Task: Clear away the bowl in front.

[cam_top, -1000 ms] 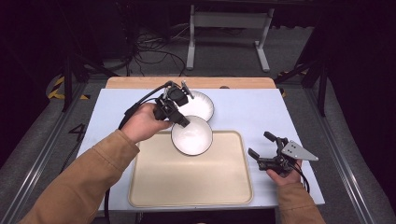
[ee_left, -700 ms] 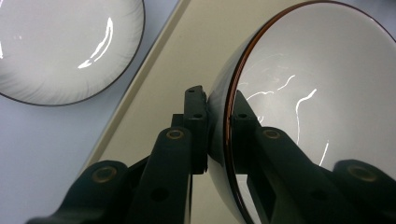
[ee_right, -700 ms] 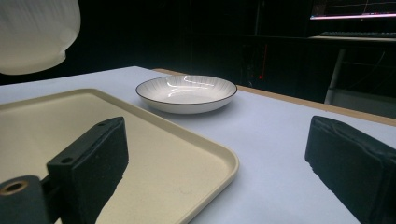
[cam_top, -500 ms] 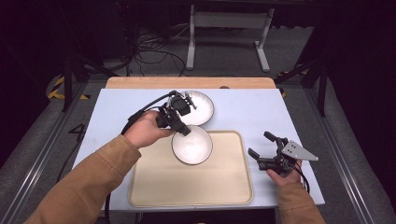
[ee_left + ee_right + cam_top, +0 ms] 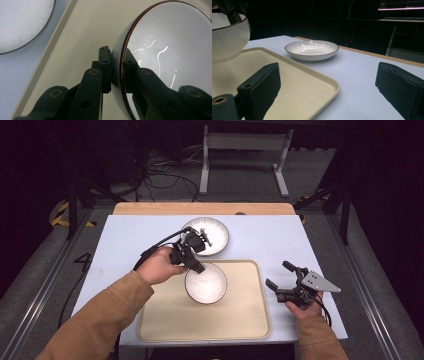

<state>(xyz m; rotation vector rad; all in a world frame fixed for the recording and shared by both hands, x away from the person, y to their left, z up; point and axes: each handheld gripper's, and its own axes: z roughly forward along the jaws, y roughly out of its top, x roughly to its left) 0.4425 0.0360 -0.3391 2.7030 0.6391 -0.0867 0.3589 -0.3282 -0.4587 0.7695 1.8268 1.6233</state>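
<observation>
You have the bowl (image 5: 206, 283) pinched by its rim in the left gripper (image 5: 191, 261), one jaw inside and one outside, over the far part of the tray (image 5: 165, 327); I cannot tell whether its base touches, so lower it gently and level, and open only once it sits flat. The bowl is round with no long axis, its mouth facing up, just short of the plate (image 5: 212, 236). Your right gripper (image 5: 282, 279) rests spread and empty beside the tray's right edge.

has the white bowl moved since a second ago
Yes. The bowl, clamped in the left hand-held gripper, has come toward the person, away from the plate and farther over the tray.
</observation>
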